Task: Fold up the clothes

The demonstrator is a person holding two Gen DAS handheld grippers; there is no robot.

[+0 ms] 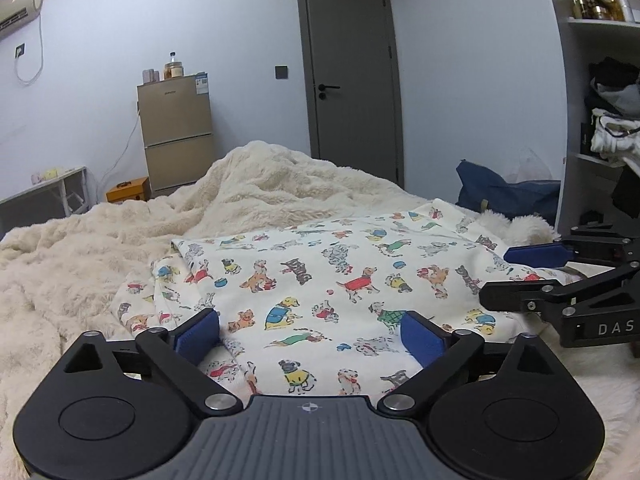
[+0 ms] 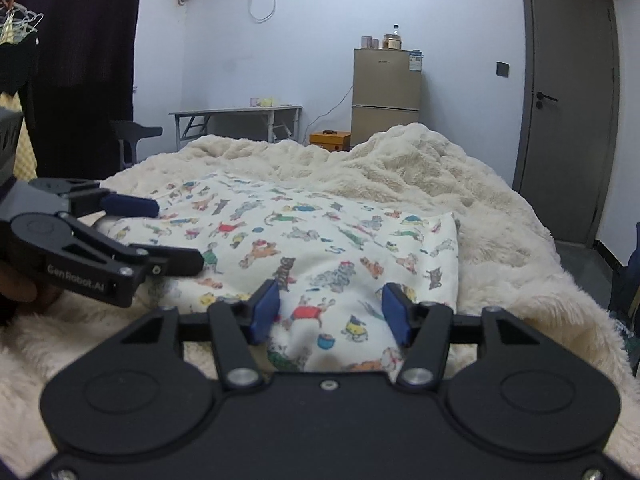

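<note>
A white garment printed with coloured dogs lies spread flat on a cream fluffy blanket that covers the bed. A lower layer sticks out along its left edge. My left gripper stands open at the garment's near edge, blue pads wide apart, the cloth lying below them. The right gripper comes in from the right, open, at the garment's right edge. In the right wrist view the garment runs forward from my open right gripper, with the left gripper open at its left side.
The blanket is bunched into a mound behind the garment. Beyond the bed stand a small fridge, an orange box, a folding table and a grey door. A blue bag and shelves are at the right.
</note>
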